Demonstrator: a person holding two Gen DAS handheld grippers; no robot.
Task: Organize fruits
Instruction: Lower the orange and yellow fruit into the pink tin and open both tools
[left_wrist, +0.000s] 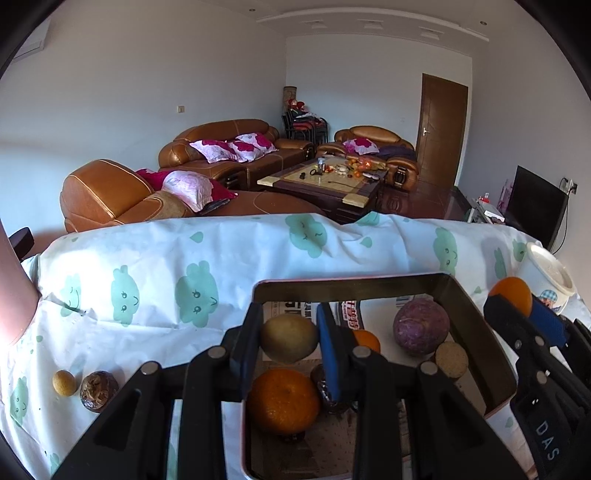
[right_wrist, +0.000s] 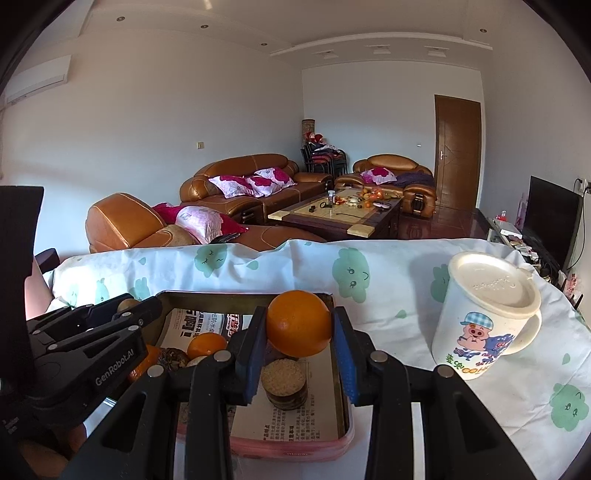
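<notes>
My left gripper is shut on a yellow-green round fruit and holds it over the pink tin tray. My right gripper is shut on an orange above the tray's right part. Inside the tray, on newspaper, lie a large orange, a small orange, a purple passion fruit and a tan round cake. The right gripper and its orange show at the right of the left wrist view.
Left of the tray on the cloud-print cloth lie a small yellow fruit and a wrinkled brown fruit. A lidded cartoon mug stands right of the tray. Sofas and a coffee table lie beyond the table's far edge.
</notes>
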